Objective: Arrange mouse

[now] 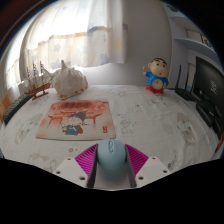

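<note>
A pale blue computer mouse (111, 155) sits between my two fingers, its nose pointing forward. Both magenta pads (86, 158) press against its sides, so my gripper (111, 160) is shut on it. The mouse is held just above the white table (150, 125), near its front edge. A mouse mat with a reddish picture (77, 119) lies on the table ahead of the fingers and a little to the left.
A pale stuffed toy (68, 80) sits beyond the mat near the curtain. A small model ship (38, 82) stands to its left. A cartoon figurine in red and blue (156, 75) stands at the back right. A dark monitor (210, 90) is at the right.
</note>
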The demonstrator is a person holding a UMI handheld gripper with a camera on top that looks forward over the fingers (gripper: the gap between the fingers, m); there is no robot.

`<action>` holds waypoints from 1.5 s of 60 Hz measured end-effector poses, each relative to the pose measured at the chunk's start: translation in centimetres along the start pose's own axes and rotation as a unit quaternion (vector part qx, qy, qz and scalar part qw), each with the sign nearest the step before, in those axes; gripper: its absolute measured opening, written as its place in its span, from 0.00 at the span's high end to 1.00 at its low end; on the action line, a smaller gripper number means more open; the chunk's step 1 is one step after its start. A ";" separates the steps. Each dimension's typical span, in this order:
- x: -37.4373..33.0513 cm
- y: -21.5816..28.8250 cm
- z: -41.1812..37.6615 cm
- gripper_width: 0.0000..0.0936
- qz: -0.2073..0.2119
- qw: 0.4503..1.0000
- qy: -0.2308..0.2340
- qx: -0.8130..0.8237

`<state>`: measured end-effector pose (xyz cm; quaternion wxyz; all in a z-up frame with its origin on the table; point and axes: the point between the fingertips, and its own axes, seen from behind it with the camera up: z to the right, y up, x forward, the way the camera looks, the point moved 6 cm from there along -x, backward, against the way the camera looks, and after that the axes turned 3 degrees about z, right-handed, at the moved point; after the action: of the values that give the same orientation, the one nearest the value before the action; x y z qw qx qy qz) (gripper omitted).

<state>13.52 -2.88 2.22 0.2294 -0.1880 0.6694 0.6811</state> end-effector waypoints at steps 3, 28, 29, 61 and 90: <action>-0.1 0.3 0.0 0.52 -0.001 1.000 -0.003 -0.011; 2.6 14.3 -6.9 0.56 0.061 0.997 0.041 0.014; 3.1 14.3 -7.4 0.57 0.059 0.997 0.042 0.014; 9.4 9.9 -9.6 0.13 -0.033 0.999 0.014 0.007; -19.7 11.7 -4.1 0.09 -0.079 0.997 0.008 0.018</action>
<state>22.97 -8.17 22.87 0.2799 -0.2416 0.6663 0.6476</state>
